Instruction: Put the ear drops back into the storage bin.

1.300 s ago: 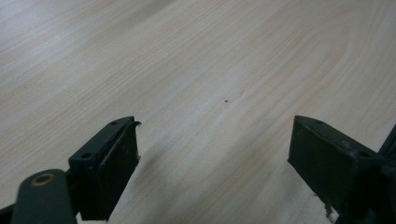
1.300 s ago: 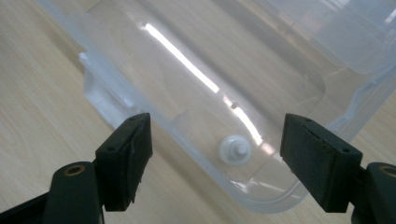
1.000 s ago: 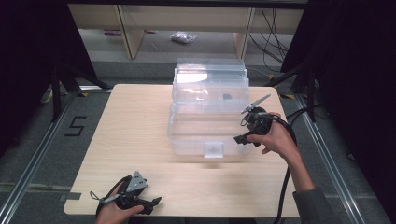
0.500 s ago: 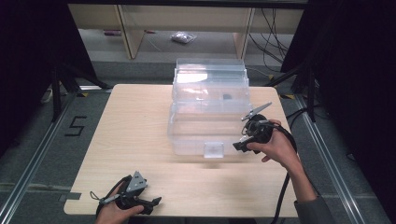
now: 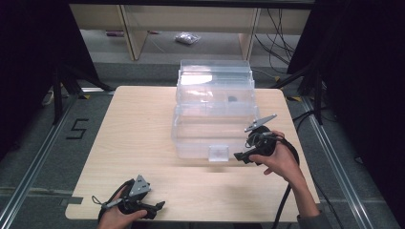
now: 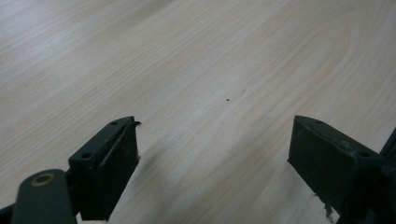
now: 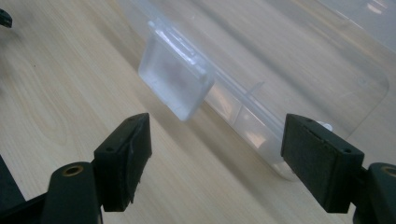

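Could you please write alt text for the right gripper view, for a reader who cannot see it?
The right claw hangs open just above a light wooden table, aimed at the frosted latch on the front of a clear plastic storage box. Nothing lies between its black jaws.

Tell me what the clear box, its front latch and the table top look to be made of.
Clear box: likely rigid plastic, glossy; you see through its walls and light glints off them.
Front latch: frosted, translucent plastic, milkier than the box.
Table top: pale wood or wood-look laminate, matt; grain lines show, but which one is unclear.
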The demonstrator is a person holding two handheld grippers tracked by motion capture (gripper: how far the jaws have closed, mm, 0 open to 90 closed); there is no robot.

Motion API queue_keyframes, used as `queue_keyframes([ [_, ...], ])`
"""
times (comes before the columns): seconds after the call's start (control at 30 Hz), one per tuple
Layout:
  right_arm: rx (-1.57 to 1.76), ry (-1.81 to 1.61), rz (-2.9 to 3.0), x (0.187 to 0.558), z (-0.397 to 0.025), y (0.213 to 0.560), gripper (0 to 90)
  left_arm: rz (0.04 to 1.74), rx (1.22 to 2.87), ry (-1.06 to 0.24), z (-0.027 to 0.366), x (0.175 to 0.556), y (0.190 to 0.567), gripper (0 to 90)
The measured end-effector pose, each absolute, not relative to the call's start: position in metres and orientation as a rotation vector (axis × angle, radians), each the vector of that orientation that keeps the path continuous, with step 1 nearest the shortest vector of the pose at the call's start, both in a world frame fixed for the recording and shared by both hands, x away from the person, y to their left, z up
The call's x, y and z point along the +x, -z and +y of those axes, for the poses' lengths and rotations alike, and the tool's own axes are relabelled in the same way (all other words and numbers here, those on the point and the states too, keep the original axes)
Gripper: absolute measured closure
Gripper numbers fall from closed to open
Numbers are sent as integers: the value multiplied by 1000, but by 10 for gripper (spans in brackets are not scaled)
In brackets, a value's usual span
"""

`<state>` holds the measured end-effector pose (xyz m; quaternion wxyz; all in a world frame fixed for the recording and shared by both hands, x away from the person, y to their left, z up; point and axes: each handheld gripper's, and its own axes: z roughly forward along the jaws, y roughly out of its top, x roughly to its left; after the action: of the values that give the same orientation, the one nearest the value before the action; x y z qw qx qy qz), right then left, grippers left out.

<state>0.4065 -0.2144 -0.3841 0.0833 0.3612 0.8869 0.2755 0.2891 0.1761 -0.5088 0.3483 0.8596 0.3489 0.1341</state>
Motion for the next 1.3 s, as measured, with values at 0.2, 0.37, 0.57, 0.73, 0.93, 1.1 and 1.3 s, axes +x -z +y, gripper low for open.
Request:
queue_keyframes([
  [0.2,1069,-834,2633,396,-210,390,245,888,2249,-346,177,290,508,153],
  [0.37,1030,-865,2613,388,-209,396,244,876,2261,-358,178,289,506,153],
  [0.57,1037,-883,2598,383,-210,399,243,891,2233,-346,175,287,507,153],
  [0.73,954,-897,2607,380,-211,403,243,873,2230,-348,175,287,506,153],
  [0.93,956,-900,2618,375,-211,408,244,865,2237,-337,175,286,505,153],
  [1.1,925,-934,2607,374,-209,411,240,873,2233,-349,175,287,506,153],
  [1.3,888,-958,2590,370,-204,421,237,874,2229,-352,175,287,505,153],
])
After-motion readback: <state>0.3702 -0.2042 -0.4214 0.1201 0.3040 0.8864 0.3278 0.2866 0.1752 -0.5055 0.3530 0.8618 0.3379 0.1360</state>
